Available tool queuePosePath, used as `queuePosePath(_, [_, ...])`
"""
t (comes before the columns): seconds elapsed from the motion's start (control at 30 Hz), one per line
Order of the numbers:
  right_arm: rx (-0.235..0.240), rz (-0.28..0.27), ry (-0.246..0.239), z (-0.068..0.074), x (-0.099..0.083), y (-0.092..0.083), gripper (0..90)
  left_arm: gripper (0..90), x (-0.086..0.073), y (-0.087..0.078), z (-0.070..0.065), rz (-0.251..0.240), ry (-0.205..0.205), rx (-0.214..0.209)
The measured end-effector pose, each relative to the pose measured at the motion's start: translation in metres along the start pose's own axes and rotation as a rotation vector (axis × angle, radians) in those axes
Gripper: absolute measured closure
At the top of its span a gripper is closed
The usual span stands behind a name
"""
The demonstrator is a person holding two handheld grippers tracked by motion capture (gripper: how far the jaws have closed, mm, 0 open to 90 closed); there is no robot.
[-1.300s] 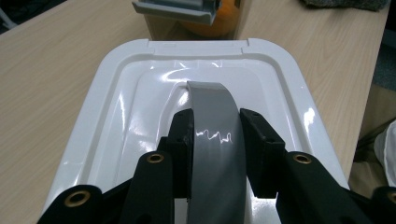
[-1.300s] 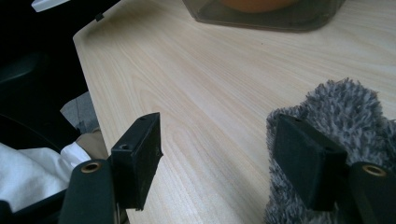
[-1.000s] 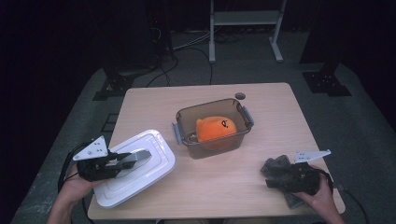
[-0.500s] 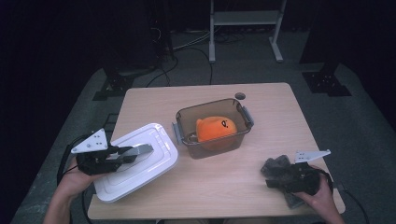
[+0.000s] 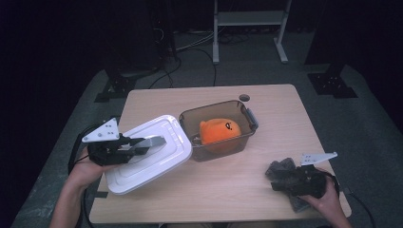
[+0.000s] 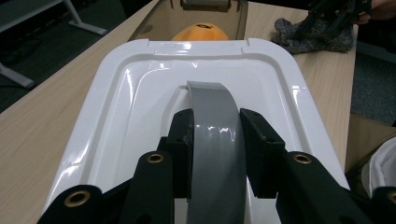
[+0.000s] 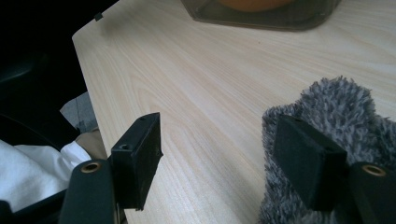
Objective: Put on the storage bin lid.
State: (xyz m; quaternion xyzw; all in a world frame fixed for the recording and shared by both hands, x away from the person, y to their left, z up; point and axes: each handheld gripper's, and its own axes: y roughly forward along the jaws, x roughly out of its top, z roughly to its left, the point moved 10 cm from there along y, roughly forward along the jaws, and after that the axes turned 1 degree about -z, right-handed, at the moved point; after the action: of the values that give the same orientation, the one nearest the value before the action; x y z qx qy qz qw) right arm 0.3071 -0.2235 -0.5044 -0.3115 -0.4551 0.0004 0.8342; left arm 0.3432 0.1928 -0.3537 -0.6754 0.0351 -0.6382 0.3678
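The left gripper (image 5: pixel 142 144) pinches the grey arched handle (image 6: pixel 215 135) of the white lid (image 5: pixel 157 156): in the left gripper view its 2 black jaws press on either side of that handle, with the lid's recessed top spreading out ahead of and to both sides of them. The lid hangs from this grip, tilted, its far edge raised. Just past that far edge, straight ahead of the jaws, stands the clear brown container (image 5: pixel 216 130) with an orange plush toy (image 5: pixel 219 130) inside it; in the high view the lid's far corner sits just beside the container's near wall, and whether they touch cannot be told.

The right gripper (image 7: pixel 224 163) rests low over the table (image 5: pixel 228 185) with its 2 jaws spread wide and bare wood between them. A grey fuzzy cloth (image 7: pixel 327 121) lies under and around 1 jaw, the one at the right of the right gripper view, touching it. The container's base shows well ahead of these jaws, across open tabletop.
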Motion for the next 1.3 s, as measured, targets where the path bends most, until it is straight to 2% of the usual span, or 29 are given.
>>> queuePosePath(0.27, [0.002, 0.005, -0.002, -0.001, -0.001, 0.001, 31.6, 66.6, 0.021, 0.018, 0.005, 0.004, 0.022, -0.024])
queuePosePath(0.5, [0.005, 0.009, -0.005, -0.001, -0.001, 0.002, 31.5, 66.6, 0.038, 0.033, 0.010, -0.007, 0.022, -0.051])
queuePosePath(0.8, [0.008, 0.009, -0.003, -0.002, -0.001, 0.002, 31.5, 66.6, 0.047, 0.051, 0.014, -0.007, 0.016, -0.073])
queuePosePath(1.3, [0.014, 0.007, 0.002, -0.003, -0.001, 0.002, 31.5, 66.6, 0.061, 0.076, 0.016, -0.004, 0.040, -0.116])
